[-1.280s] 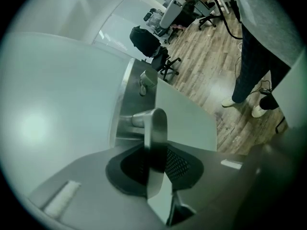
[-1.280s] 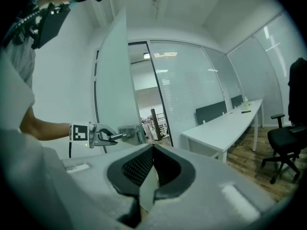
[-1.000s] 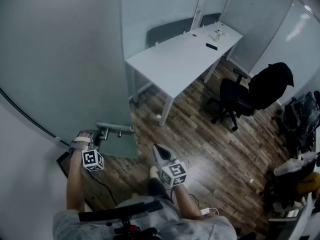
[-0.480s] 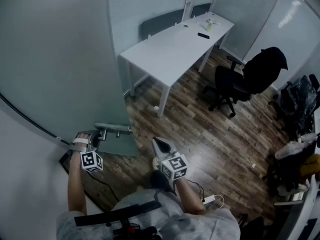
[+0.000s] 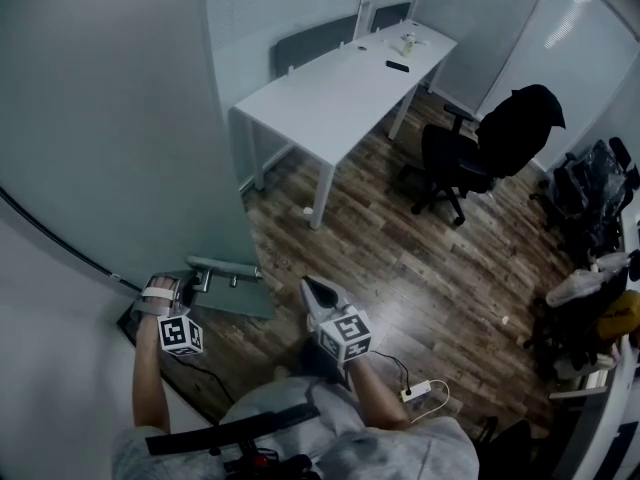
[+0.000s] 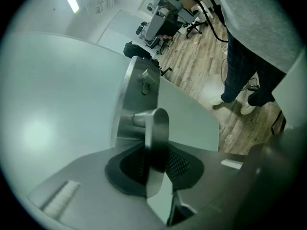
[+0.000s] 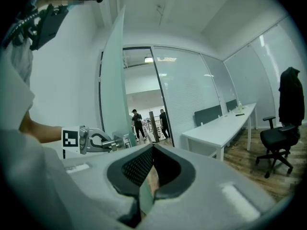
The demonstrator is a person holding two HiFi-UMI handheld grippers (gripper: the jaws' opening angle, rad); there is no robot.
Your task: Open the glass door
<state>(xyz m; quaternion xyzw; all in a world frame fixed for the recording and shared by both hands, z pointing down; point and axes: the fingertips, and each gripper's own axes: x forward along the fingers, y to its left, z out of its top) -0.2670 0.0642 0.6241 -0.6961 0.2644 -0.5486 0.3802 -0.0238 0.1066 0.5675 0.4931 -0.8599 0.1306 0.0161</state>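
**Left tool locked on the handle, door leaf standing off its frame**

Far left: the frosted glass door [image 5: 120, 118] fills that side of the head view, a big pale pane w/ its lower corner near the person's feet. Left tool [image 5: 188, 284] is right at it, clenched on the metal handle [image 5: 222, 265]. The left gripper view confirms it: the flat steel bar [image 6: 156, 128] runs straight between the dark pads [image 6: 178, 163] of that tool [image 6: 156, 163], squeezed from both sides, its stub going back to a metal plate [image 6: 132, 99] on the glass [image 6: 53, 123].

Moving to centre: right tool [image 5: 318, 294] hangs free over the wood floor [image 5: 400, 268], apart from the door, pointing into the room. Its own view shows that tool [image 7: 152, 169] w/ jaws closed together and nothing gripped. Same view catches the door leaf [image 7: 112, 80] nearly edge-on, doorway open beside it, two people [image 7: 135, 123] standing far off in the corridor.

Further right: a white tabletop [image 5: 340, 93] along the far partition w/ a small dark item and a bottle at its far end. Then a black office chair [image 5: 450, 163] w/ a dark jacket [image 5: 520, 118] over its back. A white power strip [image 5: 415, 393] lies on the floor by the person's right leg. Far right edge: bags and clutter [image 5: 590, 198], too dim to sort.
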